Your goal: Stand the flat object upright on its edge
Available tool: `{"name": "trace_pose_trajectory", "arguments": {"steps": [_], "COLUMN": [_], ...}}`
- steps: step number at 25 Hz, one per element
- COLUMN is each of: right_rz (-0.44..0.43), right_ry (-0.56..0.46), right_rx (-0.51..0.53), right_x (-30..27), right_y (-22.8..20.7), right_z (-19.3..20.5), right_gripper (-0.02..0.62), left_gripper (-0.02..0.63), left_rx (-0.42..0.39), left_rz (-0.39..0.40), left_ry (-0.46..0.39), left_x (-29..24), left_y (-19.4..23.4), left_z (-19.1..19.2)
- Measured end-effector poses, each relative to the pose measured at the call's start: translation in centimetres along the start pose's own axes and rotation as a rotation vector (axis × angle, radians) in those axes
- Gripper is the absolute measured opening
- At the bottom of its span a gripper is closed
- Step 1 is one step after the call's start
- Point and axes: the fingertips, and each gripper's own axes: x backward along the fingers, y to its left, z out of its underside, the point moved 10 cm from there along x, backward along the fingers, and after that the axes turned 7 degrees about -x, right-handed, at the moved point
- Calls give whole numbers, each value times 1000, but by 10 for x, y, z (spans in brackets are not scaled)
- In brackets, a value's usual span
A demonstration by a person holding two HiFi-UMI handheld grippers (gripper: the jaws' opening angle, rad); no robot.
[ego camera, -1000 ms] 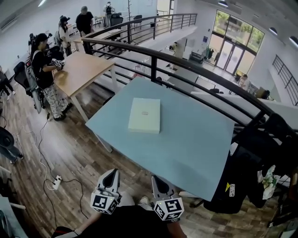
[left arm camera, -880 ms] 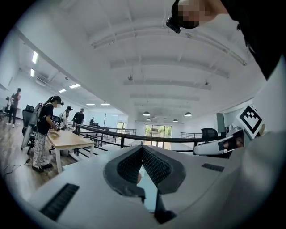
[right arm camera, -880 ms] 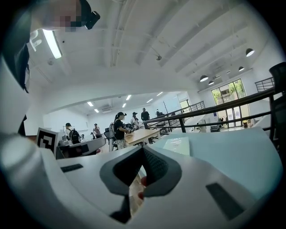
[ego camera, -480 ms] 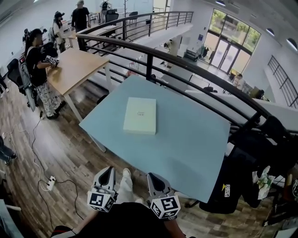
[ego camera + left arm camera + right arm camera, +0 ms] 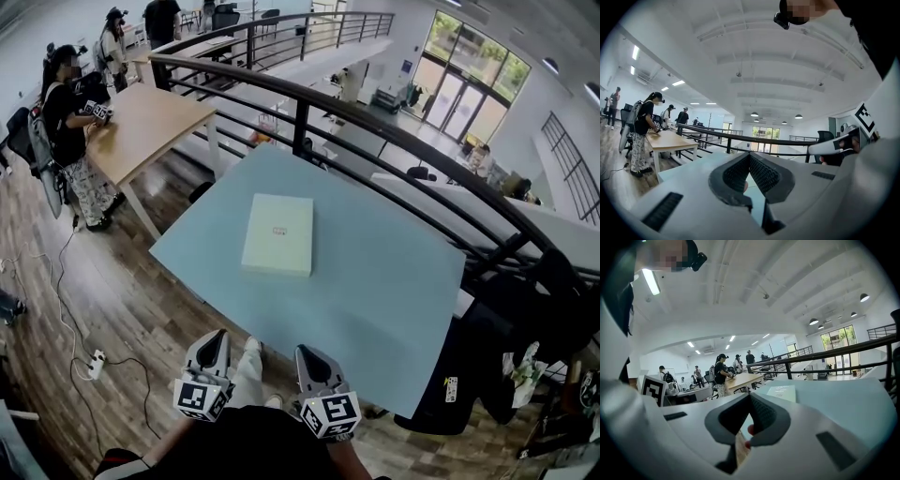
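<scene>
Flat box (image 5: 277,234) lies flat on table (image 5: 394,309), left of table centre, long axis running away from table's near edge. L gripper (image 5: 217,336) & R gripper (image 5: 306,353) hang off that edge, well short of the box, jaws closed, empty. Box sits ahead betw. them; neither clearly nearer.

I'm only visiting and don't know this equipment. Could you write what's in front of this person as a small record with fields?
Box: pale, thin, lying flat
Table: light blue, holds only the box
Left hand-held gripper: shut, empty, near the table's front edge
Right hand-held gripper: shut, empty, beside the left one
Contact with box: none
Railing: dark, behind the table
Wooden table: far left, people standing at it
</scene>
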Motion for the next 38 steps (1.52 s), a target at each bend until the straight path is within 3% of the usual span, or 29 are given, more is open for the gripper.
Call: {"name": "trace_pose_trajectory", "arguments": {"steps": [16, 38], "right_rz": [20, 101], "right_ry": [23, 97], "right_rx": [6, -20], "right_x": [-59, -143], "right_y": [-49, -103], "right_z": [-11, -11], "right_gripper": [8, 8], "left_gripper": [3, 3], "left_rx": [-48, -11], "left_rz": [-11, 29], "left_ry": [58, 152], "left_x": [-67, -148], "left_y": [24, 71], "left_z": [17, 56]}}
